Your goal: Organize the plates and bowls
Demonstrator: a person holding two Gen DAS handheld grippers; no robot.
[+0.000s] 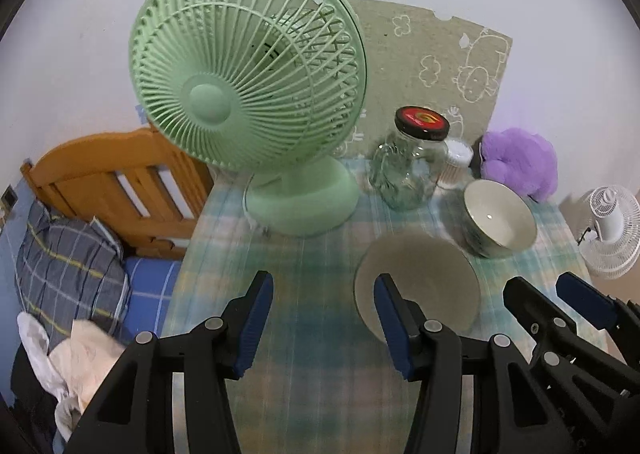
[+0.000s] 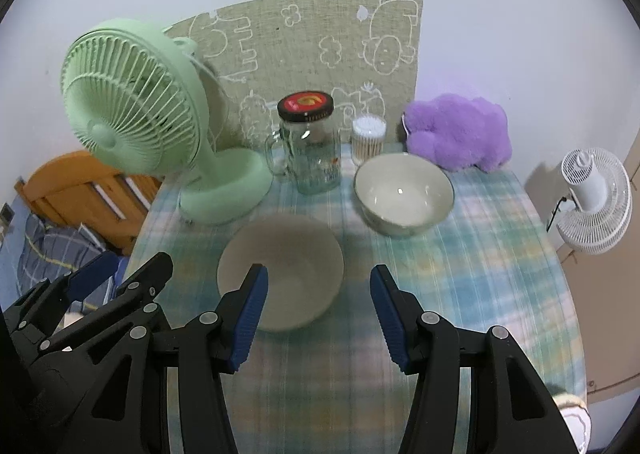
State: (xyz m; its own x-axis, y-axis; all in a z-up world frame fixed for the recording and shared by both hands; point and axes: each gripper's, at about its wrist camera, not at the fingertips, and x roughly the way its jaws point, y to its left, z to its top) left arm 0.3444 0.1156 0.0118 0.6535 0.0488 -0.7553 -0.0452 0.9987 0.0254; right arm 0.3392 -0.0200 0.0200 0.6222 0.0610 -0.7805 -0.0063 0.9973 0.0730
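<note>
A beige plate [image 2: 288, 266] lies on the checked tablecloth; it also shows in the left wrist view [image 1: 424, 278]. A white bowl [image 2: 404, 194] stands behind and to its right, also in the left wrist view [image 1: 498, 218]. My right gripper [image 2: 318, 294] is open and empty, hovering over the plate's near right edge. My left gripper [image 1: 324, 294] is open and empty, just left of the plate. Each gripper shows in the other's view: the right gripper [image 1: 560, 294] and the left gripper [image 2: 124, 266].
A green fan [image 2: 136, 110] stands at the back left of the table [image 2: 480, 274]. A glass jar with a dark lid [image 2: 308, 146], a cotton-swab tub [image 2: 368, 138] and a purple plush [image 2: 460, 130] line the back. A white fan [image 2: 592, 198] stands right, a bed [image 1: 80, 254] left.
</note>
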